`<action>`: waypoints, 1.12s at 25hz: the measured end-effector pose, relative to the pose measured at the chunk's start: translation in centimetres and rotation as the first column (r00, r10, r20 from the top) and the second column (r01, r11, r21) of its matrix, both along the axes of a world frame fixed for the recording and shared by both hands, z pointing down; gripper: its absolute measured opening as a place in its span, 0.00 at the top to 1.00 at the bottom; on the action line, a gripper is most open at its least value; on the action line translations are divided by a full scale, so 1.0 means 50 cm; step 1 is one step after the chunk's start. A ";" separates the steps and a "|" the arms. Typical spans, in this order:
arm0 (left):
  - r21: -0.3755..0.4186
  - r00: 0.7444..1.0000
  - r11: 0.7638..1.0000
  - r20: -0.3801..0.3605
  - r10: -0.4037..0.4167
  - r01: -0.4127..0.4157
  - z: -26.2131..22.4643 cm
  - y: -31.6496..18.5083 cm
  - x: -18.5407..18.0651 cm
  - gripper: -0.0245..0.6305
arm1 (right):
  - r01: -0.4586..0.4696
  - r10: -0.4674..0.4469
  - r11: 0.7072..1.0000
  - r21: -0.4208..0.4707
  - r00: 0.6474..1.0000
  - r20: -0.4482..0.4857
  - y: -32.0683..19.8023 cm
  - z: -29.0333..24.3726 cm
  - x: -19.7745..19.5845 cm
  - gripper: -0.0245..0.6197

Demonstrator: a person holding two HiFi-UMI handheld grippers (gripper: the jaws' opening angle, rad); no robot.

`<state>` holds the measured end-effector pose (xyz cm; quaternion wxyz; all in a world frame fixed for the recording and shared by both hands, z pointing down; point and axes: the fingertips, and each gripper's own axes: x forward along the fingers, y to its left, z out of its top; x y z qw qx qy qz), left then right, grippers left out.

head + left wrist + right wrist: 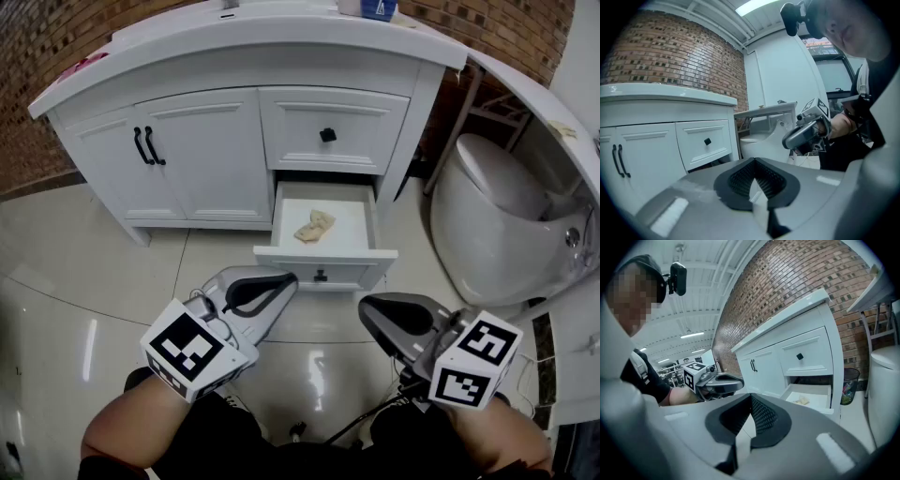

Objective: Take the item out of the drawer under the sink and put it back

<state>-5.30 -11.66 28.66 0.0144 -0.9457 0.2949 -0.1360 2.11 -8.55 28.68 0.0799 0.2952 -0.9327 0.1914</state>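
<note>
The lower drawer [323,258] of the white vanity stands pulled open. A crumpled beige item [314,226] lies on its floor; the right gripper view also shows this item [802,401] inside the drawer [820,408]. My left gripper [289,279] hovers low in front of the drawer's left corner, shut and empty. My right gripper [367,306] hangs just right of it, below the drawer front, also shut with nothing held. Each gripper view shows its own black pads [757,176] [757,416] pressed together at the tips. Neither gripper touches the drawer.
Above the open drawer is a closed drawer with a black knob [327,135]. Two cabinet doors with black handles [148,145] are at the left. A white toilet [487,220] stands close on the right. A bin [848,385] sits between vanity and toilet. Glossy floor tiles [94,281] lie below.
</note>
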 end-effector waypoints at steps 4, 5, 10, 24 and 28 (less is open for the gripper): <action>-0.041 1.000 0.999 -0.007 0.004 -0.004 -0.004 -0.020 0.010 0.95 | 0.003 -0.003 1.000 -0.007 1.000 -0.015 -0.001 0.010 0.004 0.96; -0.048 1.000 0.999 -0.006 0.017 -0.017 -0.009 -0.023 0.016 0.95 | 0.002 -0.003 1.000 -0.006 1.000 -0.018 -0.003 0.011 0.005 0.96; 0.021 0.996 1.000 0.082 0.021 -0.023 -0.029 -0.069 0.029 0.95 | 0.002 -0.002 1.000 0.001 1.000 -0.031 -0.013 0.009 0.011 0.96; -0.038 0.941 0.999 0.338 0.029 -0.017 0.125 -0.304 0.064 0.95 | -0.044 0.045 0.999 0.013 0.999 -0.026 -0.071 0.007 0.041 0.96; -0.078 0.924 0.997 0.378 0.053 -0.026 0.163 -0.358 0.087 0.95 | -0.033 0.033 0.999 -0.006 0.999 -0.012 -0.071 0.006 0.040 0.96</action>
